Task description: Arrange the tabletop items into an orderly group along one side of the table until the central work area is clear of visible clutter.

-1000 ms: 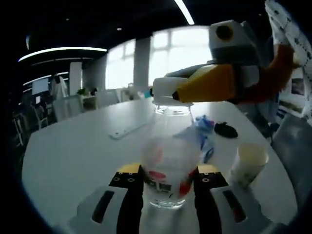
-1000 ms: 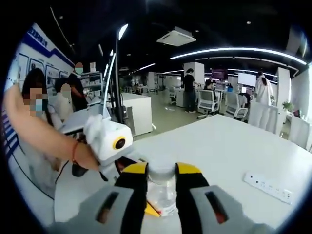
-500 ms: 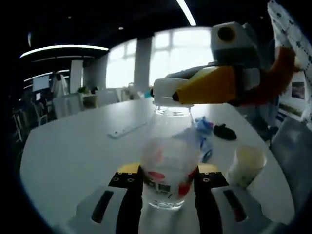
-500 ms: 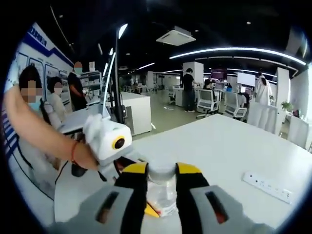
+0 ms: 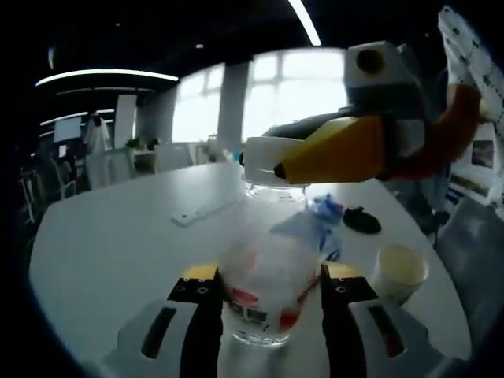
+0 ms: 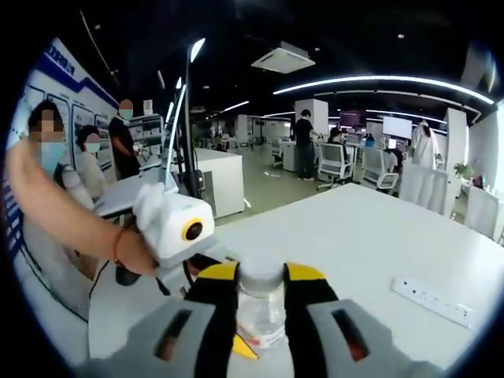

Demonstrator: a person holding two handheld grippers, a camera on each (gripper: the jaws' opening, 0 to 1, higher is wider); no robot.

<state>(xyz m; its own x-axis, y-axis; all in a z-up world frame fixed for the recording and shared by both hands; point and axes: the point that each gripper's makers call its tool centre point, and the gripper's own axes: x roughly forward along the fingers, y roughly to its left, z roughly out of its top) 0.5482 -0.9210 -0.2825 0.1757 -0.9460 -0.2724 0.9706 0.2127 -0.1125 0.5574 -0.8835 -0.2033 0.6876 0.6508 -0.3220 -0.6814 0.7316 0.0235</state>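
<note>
While both grippers meet at one clear plastic bottle, the scene reads as follows.

Bottle (image 5: 264, 283): upright on the white table (image 5: 110, 252), its label red and white, its body blurred in the left gripper view.
Left gripper (image 5: 265, 303): jaws closed against the bottle's lower body, one on each side.
Right gripper (image 6: 261, 303): yellow-tipped jaws clamped on the bottle's white cap (image 6: 261, 276); from the left gripper view it reaches in over the bottle's neck.
Paper cup (image 5: 400, 269): right of the bottle, near it.
Blue wrapper (image 5: 327, 211): behind the bottle, slightly right.
Black object (image 5: 364, 220): right of the wrapper, behind the bottle.
Power strip (image 6: 435, 302): well apart from the bottle, toward the table's far side.
</note>
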